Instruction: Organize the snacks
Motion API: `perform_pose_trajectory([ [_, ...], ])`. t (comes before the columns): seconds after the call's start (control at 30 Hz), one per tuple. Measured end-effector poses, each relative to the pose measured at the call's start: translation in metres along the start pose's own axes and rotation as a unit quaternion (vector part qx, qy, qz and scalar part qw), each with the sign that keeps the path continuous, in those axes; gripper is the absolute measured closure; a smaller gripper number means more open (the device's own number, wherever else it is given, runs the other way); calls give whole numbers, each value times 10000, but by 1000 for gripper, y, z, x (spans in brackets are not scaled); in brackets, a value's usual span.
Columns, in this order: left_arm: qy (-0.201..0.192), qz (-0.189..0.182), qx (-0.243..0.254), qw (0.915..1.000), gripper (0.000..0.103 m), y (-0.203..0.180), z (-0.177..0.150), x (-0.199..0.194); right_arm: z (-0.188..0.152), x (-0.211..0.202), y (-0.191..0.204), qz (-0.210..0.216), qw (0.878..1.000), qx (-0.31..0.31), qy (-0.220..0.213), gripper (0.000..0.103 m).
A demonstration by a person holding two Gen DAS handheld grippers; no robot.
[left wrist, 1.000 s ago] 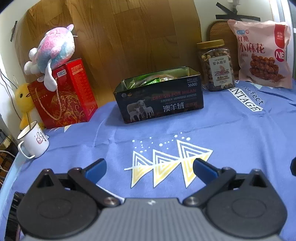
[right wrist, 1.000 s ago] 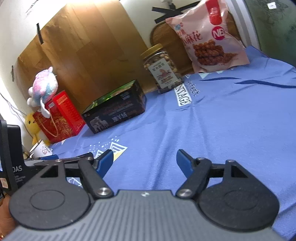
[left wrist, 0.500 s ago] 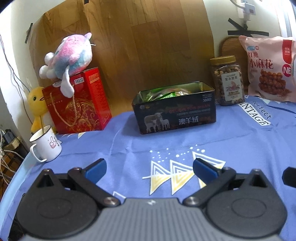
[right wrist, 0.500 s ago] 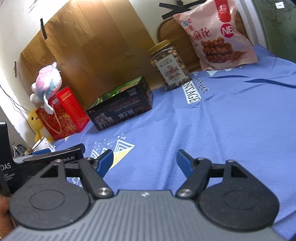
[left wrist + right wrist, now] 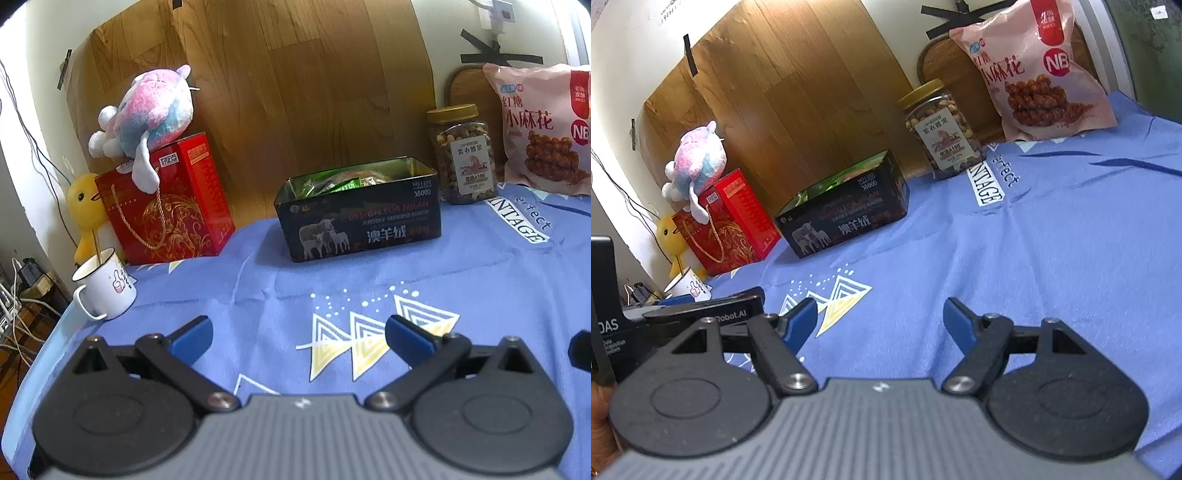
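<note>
Both the left gripper and right gripper gape empty; the tin's wrappers look like half-hidden snacks.

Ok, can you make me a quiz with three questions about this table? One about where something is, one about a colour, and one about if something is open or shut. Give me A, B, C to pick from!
1. Where is the plush toy?
A. In the mug
B. On top of the red box
C. Inside the tin

2. What colour is the jar lid?
A. Gold
B. Green
C. Black

3. How is the tin?
A. Lid on
C. Tipped over
B. Open, with packets inside

Answers:
1 B, the plush toy lies on the red box, one ear hanging down its front.
2 A, the cap above the nuts is gold.
3 B, there is no lid on it and green packets show over the rim.
</note>
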State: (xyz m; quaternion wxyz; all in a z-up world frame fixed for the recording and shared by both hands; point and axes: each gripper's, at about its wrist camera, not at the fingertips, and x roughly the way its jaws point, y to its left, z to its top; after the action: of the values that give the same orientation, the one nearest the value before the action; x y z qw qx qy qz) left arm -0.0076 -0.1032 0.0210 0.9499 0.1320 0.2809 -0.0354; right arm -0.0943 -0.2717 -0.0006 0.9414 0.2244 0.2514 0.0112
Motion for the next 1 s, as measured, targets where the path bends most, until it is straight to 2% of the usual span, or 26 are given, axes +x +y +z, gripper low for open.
perform_pose_trajectory([
  [0.53,394,-28,116,9992,0,-9,1,5,4,-9,-14,88,9994,225,-229,26],
  [1.0,469,-88,99,9988,0,-11,-2,10,3,-2,-11,101,9998,115,-86,26],
])
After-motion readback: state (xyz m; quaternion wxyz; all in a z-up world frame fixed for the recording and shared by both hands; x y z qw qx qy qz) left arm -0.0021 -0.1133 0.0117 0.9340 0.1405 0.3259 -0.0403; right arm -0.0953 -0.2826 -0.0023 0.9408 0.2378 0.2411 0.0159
